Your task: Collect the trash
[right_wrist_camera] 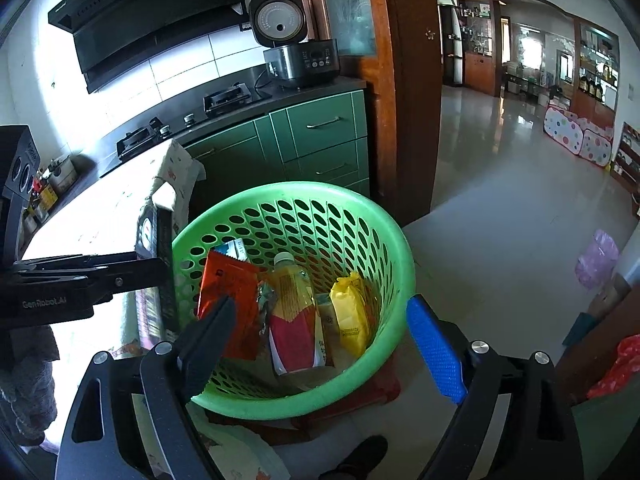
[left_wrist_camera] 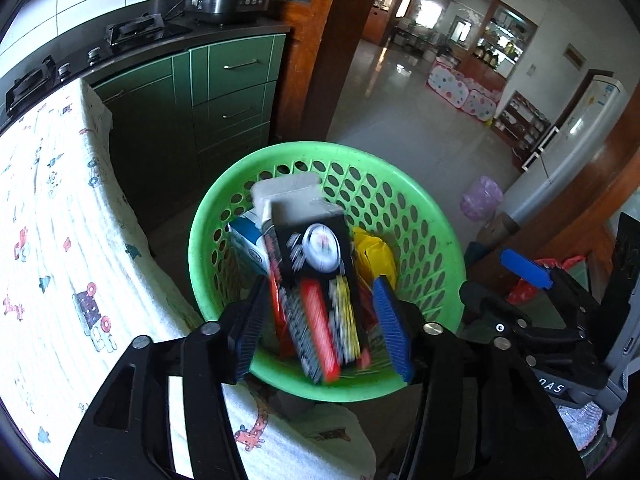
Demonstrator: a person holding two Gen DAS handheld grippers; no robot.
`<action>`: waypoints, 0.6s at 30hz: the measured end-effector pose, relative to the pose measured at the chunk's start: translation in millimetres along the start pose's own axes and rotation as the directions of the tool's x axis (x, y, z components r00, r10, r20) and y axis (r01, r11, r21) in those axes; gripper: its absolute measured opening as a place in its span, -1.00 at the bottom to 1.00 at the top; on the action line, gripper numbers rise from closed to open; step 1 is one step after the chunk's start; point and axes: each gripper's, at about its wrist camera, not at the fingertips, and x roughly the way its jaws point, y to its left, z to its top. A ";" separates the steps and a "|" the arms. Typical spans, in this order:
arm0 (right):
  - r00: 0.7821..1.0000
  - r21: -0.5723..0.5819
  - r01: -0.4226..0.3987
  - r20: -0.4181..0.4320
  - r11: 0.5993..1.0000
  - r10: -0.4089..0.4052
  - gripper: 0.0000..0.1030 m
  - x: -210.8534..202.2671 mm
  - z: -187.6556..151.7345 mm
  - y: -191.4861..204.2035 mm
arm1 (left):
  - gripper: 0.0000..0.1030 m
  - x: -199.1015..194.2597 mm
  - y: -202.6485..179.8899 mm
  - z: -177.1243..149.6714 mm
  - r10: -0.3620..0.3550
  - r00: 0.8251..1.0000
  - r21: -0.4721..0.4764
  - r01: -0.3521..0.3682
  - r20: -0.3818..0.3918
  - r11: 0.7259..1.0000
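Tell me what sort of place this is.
Most likely a home kitchen: a gas hob set in a dark counter above green cabinets, a range hood, and a rice cooker.

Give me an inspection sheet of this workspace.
Surface: table under a printed cloth; green basket beside it.
Job's things: black box, blurred, between the left gripper's jaws above the basket; red packet, bottle and yellow packet inside.
Clutter: pink bag on the floor.
Grippers: left gripper open, pads apparently clear of the box; right gripper open, empty.
Cables: a cord by the rice cooker.
Surroundings: green cabinets, stove.
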 end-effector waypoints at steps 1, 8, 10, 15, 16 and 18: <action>1.000 0.002 0.001 0.003 1.000 -0.001 0.64 -1.3 -0.8 0.3 | 0.18 -1.1 -0.3 -0.7 0.006 1.000 0.004 -0.006 0.006 1.000; 1.000 0.015 -0.011 0.021 1.000 0.011 0.71 -11.7 -3.2 5.1 | 0.30 -19.6 3.6 -9.4 0.027 0.999 0.015 -0.028 0.046 0.999; 0.999 0.016 -0.017 0.029 1.000 0.016 0.71 -16.2 -3.9 9.4 | 0.33 -27.0 5.0 -12.2 0.042 0.997 0.018 -0.043 0.059 0.999; 0.998 0.013 -0.047 0.047 0.999 0.046 0.75 -25.4 -5.6 23.8 | 0.44 -51.2 14.4 -22.5 0.082 0.992 0.009 -0.083 0.096 0.996; 0.998 0.010 -0.050 0.049 0.999 0.050 0.75 -27.3 -6.1 26.6 | 0.45 -55.8 17.2 -24.7 0.091 0.991 0.004 -0.092 0.100 0.996; 0.997 0.001 -0.054 0.052 0.999 0.054 0.76 -30.0 -6.9 34.2 | 0.48 -64.1 23.1 -27.7 0.107 0.988 -0.007 -0.107 0.111 0.994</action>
